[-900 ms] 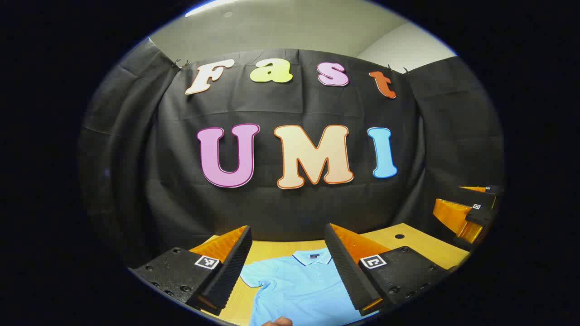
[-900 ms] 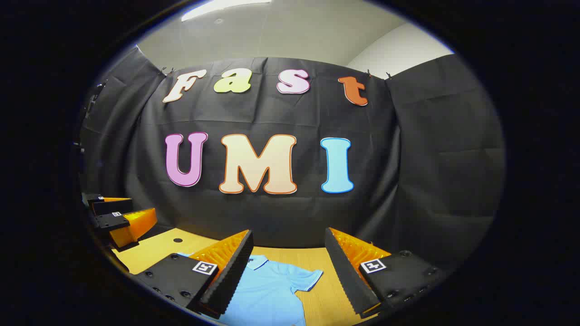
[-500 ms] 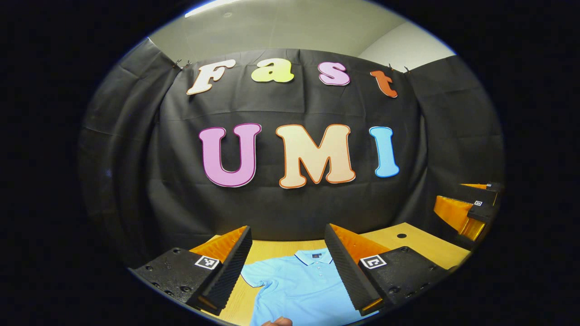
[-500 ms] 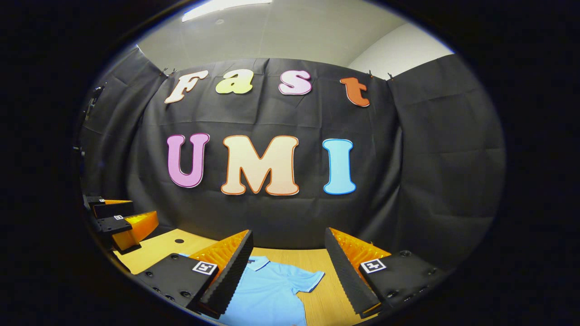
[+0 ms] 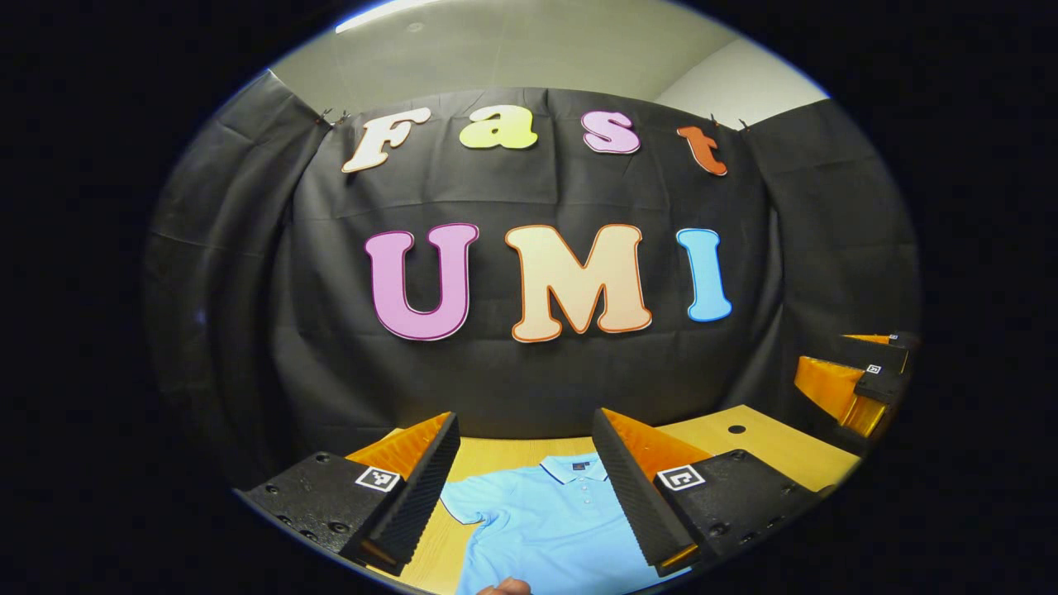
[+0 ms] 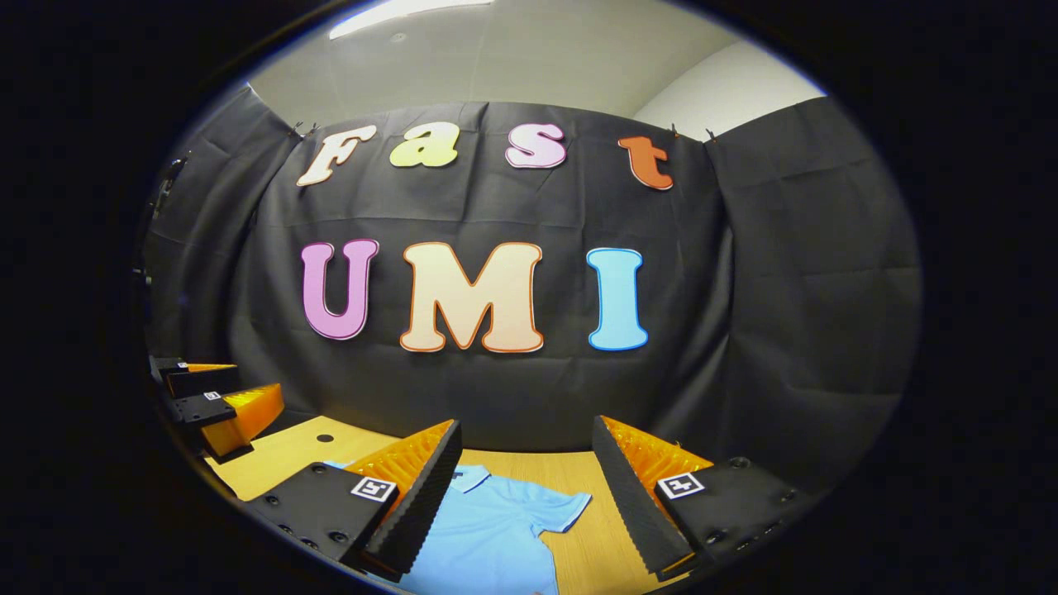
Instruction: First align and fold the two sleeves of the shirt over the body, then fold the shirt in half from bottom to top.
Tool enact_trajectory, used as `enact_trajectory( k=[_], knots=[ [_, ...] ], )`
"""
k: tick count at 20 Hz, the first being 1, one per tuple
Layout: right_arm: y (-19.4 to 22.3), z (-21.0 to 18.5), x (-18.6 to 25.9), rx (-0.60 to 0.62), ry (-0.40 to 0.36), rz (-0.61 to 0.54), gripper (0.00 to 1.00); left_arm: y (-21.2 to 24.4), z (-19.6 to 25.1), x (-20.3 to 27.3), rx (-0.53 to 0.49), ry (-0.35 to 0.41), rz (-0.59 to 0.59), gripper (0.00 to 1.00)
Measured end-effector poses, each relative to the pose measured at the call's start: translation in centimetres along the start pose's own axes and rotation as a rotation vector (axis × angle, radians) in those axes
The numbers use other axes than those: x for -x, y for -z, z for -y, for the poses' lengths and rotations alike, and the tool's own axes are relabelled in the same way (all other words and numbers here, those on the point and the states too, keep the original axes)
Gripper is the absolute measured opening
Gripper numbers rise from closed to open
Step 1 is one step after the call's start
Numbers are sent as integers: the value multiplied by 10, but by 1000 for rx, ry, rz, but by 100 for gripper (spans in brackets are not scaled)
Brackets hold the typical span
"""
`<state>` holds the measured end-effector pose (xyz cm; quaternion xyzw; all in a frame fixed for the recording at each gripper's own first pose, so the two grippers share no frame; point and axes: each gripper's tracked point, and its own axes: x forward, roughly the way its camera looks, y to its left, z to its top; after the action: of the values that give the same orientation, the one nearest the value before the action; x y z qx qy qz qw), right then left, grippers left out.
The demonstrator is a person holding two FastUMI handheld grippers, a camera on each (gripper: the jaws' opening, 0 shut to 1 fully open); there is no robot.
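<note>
While unfolded, shirt (image 5: 545, 521) between parted tools (image 5: 525, 463).

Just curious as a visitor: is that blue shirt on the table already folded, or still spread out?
Spread out. The shirt lies flat on the table, collar away, each short sleeve sticking out sideways, unfolded.

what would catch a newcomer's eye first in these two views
The light blue shirt stands out, lying flat and unfolded on the wooden table, collar toward the black cloth wall. Both tongs hang open above it: the left tongs frame its collar and one sleeve, the right tongs frame the other sleeve. Each view also shows the other tongs off at its edge.
</note>
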<state>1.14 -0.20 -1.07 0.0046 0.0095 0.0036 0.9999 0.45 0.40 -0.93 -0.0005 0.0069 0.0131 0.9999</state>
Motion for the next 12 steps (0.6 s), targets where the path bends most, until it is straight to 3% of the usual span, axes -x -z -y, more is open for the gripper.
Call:
enact_trajectory(
  k=[6,12],
  knots=[
    [23,11,-39,22,23,-47,98,9,-8,-9,-1,-9,-19,96],
    [55,41,-100,38,117,-102,99,17,-29,-21,-13,-38,-36,96]
  ],
)
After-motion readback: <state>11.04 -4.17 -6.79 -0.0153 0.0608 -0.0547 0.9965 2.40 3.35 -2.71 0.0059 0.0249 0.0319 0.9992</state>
